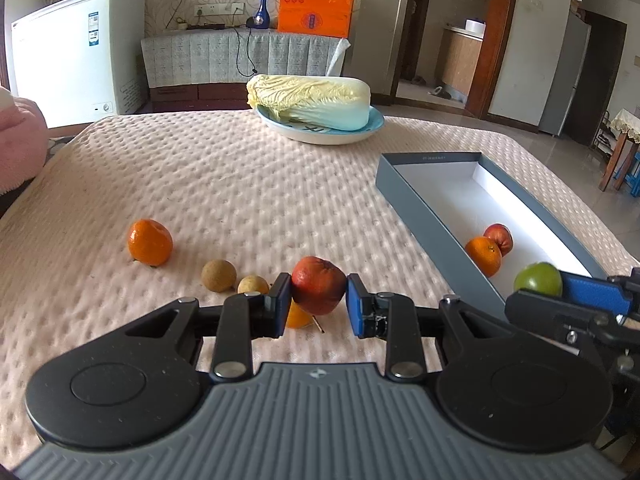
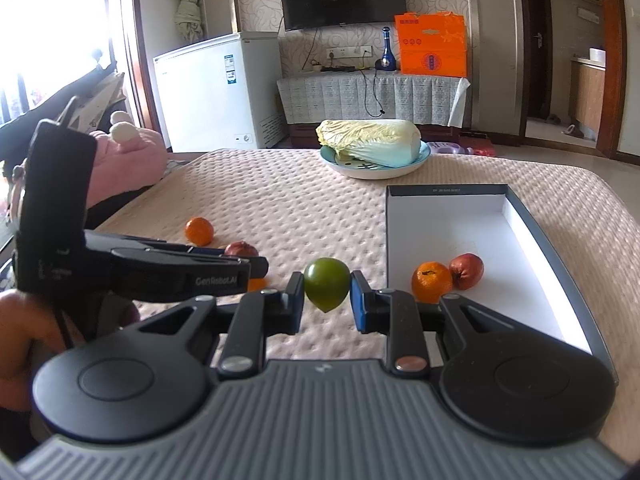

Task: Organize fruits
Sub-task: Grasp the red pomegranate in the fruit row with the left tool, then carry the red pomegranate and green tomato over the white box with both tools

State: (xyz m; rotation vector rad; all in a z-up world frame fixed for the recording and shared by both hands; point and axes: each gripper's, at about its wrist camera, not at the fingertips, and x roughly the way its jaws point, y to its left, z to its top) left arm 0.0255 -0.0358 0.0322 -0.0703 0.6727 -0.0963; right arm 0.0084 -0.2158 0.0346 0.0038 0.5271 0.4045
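Observation:
My left gripper [image 1: 319,300] is shut on a red apple [image 1: 319,285] and holds it just above the cloth. An orange fruit [image 1: 297,317] lies partly hidden under it. My right gripper [image 2: 326,296] is shut on a green fruit [image 2: 326,283], held above the cloth left of the grey box [image 2: 560,236]. The box [image 1: 424,200] holds an orange [image 2: 432,282] and a small red apple [image 2: 466,271]. A tangerine [image 1: 150,242] and two brown fruits [image 1: 219,275] [image 1: 253,285] lie on the cloth at the left.
A blue plate [image 1: 372,130] with a napa cabbage [image 1: 310,100] stands at the table's far side. A pink plush [image 2: 128,156] lies off the left edge. A white freezer [image 1: 76,52] and a cabinet with an orange bag [image 1: 316,4] stand behind.

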